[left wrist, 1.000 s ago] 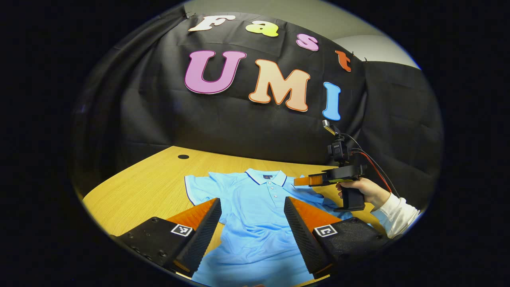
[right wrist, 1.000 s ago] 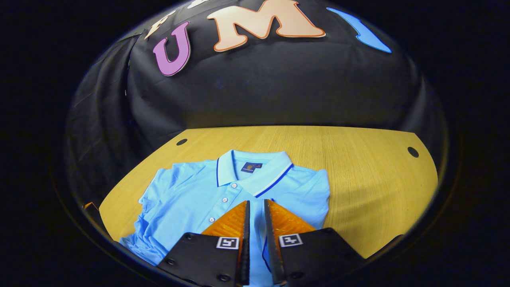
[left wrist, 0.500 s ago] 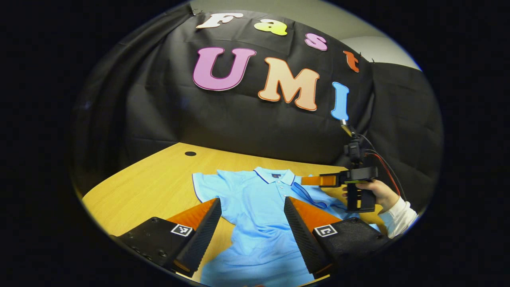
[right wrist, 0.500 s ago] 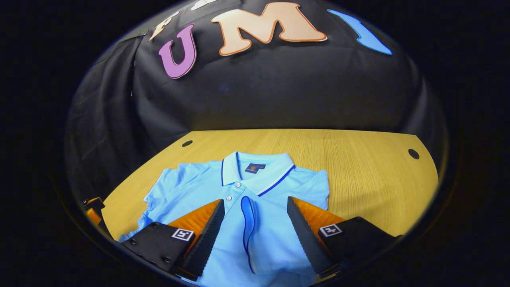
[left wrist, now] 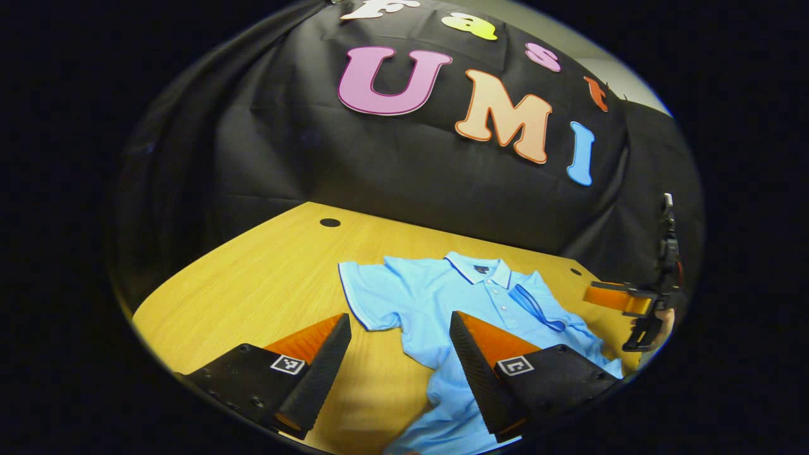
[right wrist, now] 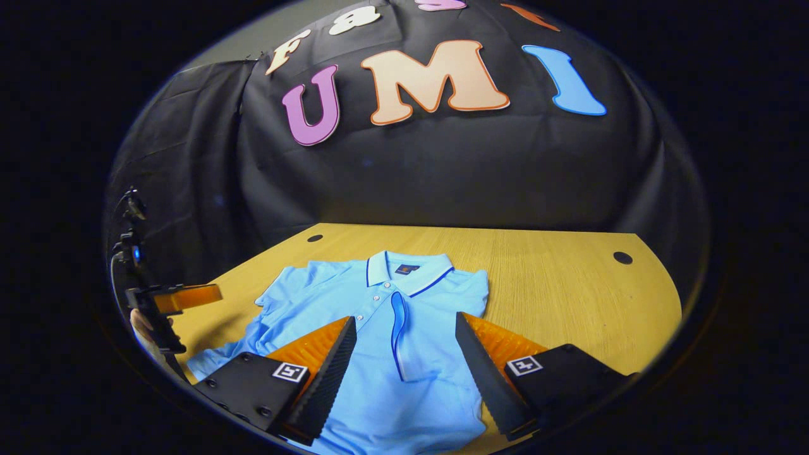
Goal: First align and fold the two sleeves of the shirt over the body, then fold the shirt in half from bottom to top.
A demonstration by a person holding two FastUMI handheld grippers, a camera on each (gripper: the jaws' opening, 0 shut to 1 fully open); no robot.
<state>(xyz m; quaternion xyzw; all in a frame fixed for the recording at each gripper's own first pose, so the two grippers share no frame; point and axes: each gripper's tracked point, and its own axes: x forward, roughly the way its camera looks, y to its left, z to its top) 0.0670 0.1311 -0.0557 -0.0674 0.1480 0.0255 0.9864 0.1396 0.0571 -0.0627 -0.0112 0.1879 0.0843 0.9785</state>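
Observation:
A light blue polo shirt (left wrist: 436,297) (right wrist: 417,379) lies face up on the wooden table (left wrist: 253,284), collar toward the wall. One sleeve (right wrist: 397,335), edged in dark blue, lies folded over the chest beside the button placket. The other sleeve (left wrist: 370,302) is spread flat on the wood. My left gripper (left wrist: 399,319) hovers open over that sleeve's lower edge, holding nothing. My right gripper (right wrist: 405,321) is open above the folded sleeve, not touching it. Each gripper also appears in the other's view: the right gripper (left wrist: 616,297) and the left gripper (right wrist: 183,296).
Bare wood (right wrist: 569,297) stretches to the right of the shirt in the right gripper view. Small round holes (left wrist: 329,222) (right wrist: 622,258) sit near the table's back corners. The black cloth wall (right wrist: 442,170) rises right behind the table.
My right gripper opened, let the sleeve drop onto the chest, and drew back. My left gripper swung left, so the spread sleeve now lies in front of it.

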